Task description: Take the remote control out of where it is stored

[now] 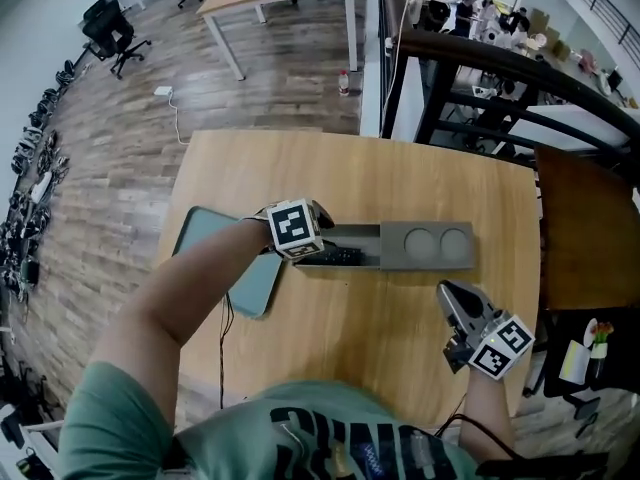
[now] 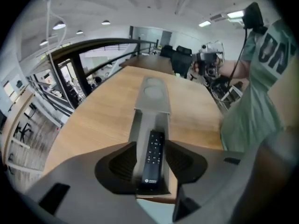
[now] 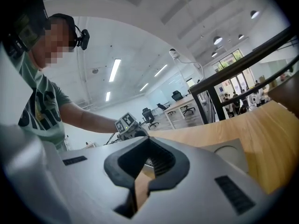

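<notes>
Our left gripper [image 2: 153, 164] tips steeply down with fingers spread. The slim black remote control [image 2: 154, 148] lies lengthwise between them, clear of both pads, in the open trough of the long grey plastic tray [image 2: 152, 99] on the light wooden table [image 2: 93, 125]. Our right gripper [image 3: 147, 143] holds its fingers pressed together on nothing, with the tray's round-hollowed end beyond them to the right.

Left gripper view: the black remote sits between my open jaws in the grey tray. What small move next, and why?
Probably close the left gripper gently on the near end of the slim black remote control. Its jaws stand apart on either side with gaps showing, so nothing is gripped yet. The remote lies lengthwise in the long grey plastic storage tray, in line with them.
</notes>
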A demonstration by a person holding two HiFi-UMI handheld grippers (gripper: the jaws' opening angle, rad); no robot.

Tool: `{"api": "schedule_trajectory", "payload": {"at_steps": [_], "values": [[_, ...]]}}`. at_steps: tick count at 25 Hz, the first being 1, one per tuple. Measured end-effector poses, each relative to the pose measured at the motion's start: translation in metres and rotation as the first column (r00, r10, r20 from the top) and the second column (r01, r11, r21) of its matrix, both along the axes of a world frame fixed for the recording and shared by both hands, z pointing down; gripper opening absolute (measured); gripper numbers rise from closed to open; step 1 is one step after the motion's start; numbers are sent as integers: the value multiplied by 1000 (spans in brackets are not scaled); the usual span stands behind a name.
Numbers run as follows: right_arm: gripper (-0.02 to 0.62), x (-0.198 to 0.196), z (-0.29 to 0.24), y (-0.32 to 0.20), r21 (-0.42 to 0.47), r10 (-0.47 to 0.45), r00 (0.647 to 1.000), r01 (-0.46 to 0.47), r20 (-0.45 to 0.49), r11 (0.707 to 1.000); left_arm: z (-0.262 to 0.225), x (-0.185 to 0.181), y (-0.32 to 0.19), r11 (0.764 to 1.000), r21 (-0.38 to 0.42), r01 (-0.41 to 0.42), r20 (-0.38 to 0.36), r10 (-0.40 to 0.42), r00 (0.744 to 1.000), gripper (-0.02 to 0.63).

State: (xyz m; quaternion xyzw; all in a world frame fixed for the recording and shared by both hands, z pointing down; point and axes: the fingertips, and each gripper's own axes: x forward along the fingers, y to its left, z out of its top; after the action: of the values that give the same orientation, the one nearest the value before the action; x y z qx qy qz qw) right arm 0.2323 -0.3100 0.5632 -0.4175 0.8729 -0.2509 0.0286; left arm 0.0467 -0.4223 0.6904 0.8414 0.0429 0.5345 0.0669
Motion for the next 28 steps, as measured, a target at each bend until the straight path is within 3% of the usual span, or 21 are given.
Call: {"api": "schedule_trajectory", "payload": {"at_steps": [3,6,18,23,28], "values": [[3,9,7,-1,-7,17,1000,-17,11,1000,38,-4,11,991,-20,-134,127,135,983,196],[3,16,15,1,-13,28,999,-28,21,1000,67,-13,18,978,-47,-201,226,207,952,218],[3,26,28,3,-32,42,998,-41,38,999,100,-15,16,940,-40,-339,382,327,864,219],[3,22,31,1,-37,41,998,-39,43,999,106,-10,12,942,34,-333,406,291,866,199],[3,15,31,2,-40,31,998,-29,47,999,106,-10,12,952,59,-300,410,251,877,187]]}}
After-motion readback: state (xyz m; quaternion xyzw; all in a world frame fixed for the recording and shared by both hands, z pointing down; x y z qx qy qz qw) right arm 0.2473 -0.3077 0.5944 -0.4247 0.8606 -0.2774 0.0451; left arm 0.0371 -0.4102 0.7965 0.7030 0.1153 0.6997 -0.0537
